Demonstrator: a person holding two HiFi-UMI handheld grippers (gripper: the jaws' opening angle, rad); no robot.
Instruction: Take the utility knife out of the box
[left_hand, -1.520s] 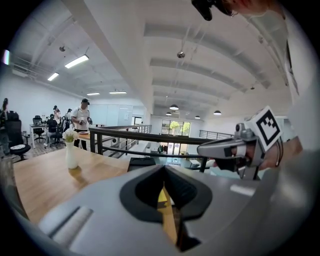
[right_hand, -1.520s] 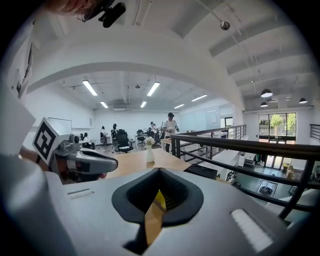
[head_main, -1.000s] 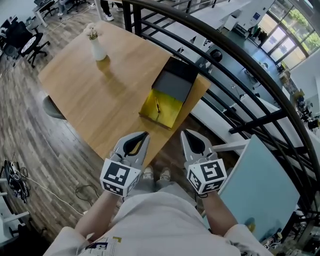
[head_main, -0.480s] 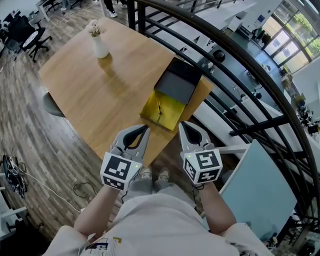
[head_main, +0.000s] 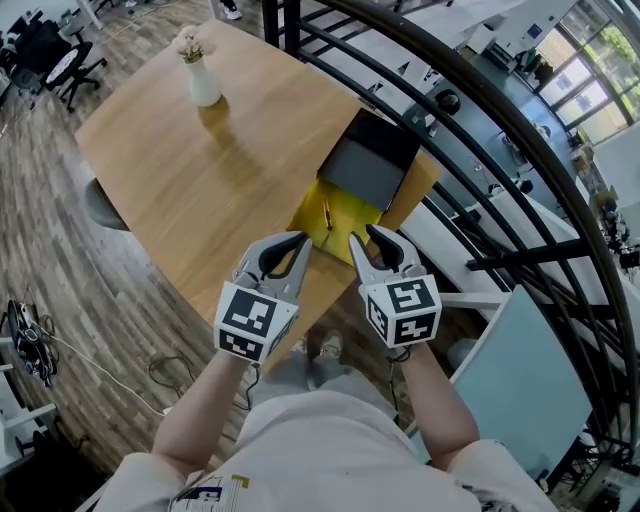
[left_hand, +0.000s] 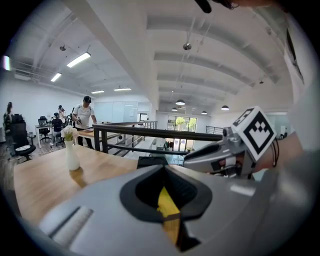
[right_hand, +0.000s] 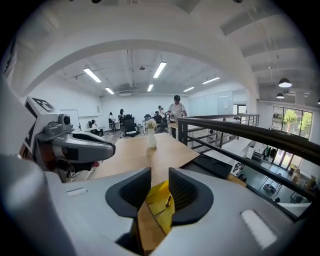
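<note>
An open box (head_main: 340, 225) with a yellow lining lies at the near corner of the wooden table (head_main: 200, 170), its black lid (head_main: 375, 160) folded back. A slim utility knife (head_main: 326, 212) lies inside on the yellow; it also shows through the right gripper view's jaws as the knife (right_hand: 168, 201). My left gripper (head_main: 303, 241) hovers just short of the box's near edge, its tips together and empty. My right gripper (head_main: 364, 238) hangs over the box's near right corner; its jaws are opening with nothing between them.
A white vase (head_main: 203, 80) with flowers stands at the table's far side. A black metal railing (head_main: 480, 110) runs close along the table's right. Below the table edge is wood floor and the person's shoes (head_main: 315, 348). People stand at far desks (left_hand: 82, 117).
Both grippers moved forward and down toward the box, from below the table edge to its near rim. The right gripper's jaws have parted; the left's stayed together.
</note>
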